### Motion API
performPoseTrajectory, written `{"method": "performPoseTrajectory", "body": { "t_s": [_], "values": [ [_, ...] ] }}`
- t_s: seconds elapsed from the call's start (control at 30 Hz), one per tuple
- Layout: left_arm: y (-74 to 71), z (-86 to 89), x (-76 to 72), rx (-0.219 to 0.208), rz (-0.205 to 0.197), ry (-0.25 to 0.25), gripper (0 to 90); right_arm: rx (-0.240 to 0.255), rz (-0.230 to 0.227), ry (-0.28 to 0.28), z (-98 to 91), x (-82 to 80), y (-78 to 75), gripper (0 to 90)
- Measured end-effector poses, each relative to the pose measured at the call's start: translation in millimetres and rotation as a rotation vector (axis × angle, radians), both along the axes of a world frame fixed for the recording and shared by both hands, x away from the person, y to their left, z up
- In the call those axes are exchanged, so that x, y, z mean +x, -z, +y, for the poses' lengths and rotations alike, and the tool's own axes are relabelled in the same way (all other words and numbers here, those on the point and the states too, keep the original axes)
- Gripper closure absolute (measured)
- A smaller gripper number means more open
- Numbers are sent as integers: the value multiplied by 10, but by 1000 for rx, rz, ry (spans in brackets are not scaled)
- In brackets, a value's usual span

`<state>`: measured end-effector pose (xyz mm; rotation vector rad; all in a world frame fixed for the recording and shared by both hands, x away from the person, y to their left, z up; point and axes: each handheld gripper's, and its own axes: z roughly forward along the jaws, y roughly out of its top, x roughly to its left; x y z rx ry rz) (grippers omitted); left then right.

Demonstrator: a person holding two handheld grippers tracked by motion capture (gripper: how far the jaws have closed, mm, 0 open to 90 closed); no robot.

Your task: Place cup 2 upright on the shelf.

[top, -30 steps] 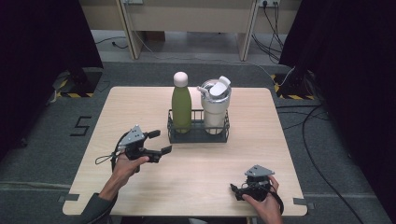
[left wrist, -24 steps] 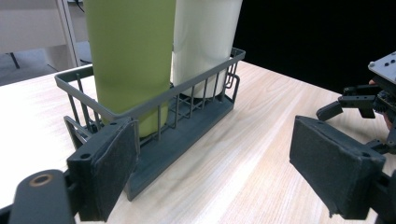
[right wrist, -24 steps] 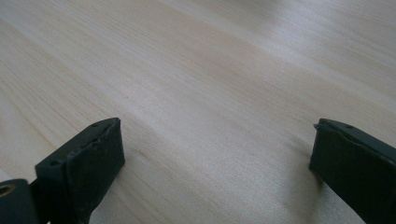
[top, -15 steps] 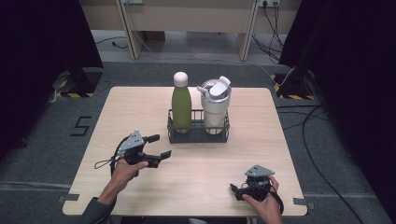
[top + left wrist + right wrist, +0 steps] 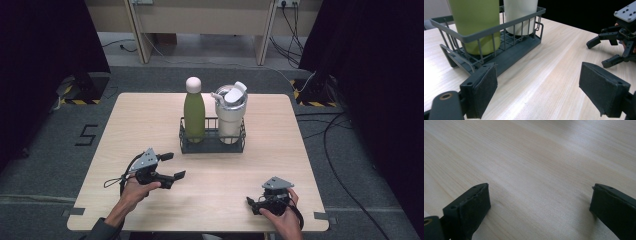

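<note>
A dark wire basket [image 5: 212, 146] stands at the middle of the table and holds a green bottle [image 5: 194, 114] with a white cap and a white tumbler [image 5: 231, 117] with a grey lid. My left gripper [image 5: 174, 165] is at the near left and points right, toward the space in front of the basket. It is open, with nothing between its jaws. In the left gripper view, the left gripper [image 5: 541, 92] has the basket [image 5: 499, 25], bottle [image 5: 474, 22] and tumbler [image 5: 520, 15] just ahead on the left. My right gripper [image 5: 252, 205] rests near the front edge. In the right gripper view, the right gripper [image 5: 536, 210] stands open over bare wood.
The wooden table [image 5: 150, 120] has rounded corners and stands on grey carpet. Cables lie on the floor at the right, and dark curtains hang on both sides. The right gripper [image 5: 614, 42] also shows at the far right of the left gripper view.
My left gripper has drifted a little toward the near edge and lower, jaws unchanged. The right gripper has stayed where it was.
</note>
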<state>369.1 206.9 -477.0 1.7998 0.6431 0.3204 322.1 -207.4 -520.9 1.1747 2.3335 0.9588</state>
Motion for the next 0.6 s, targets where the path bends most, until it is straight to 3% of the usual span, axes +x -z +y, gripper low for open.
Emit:
{"method": "performPoseTrajectory", "body": {
  "t_s": [0.6],
  "values": [
    [156, -11, -180, 24, 26, 25, 149, 2, 0, 1, 3, -1, 0, 32]
  ]
}}
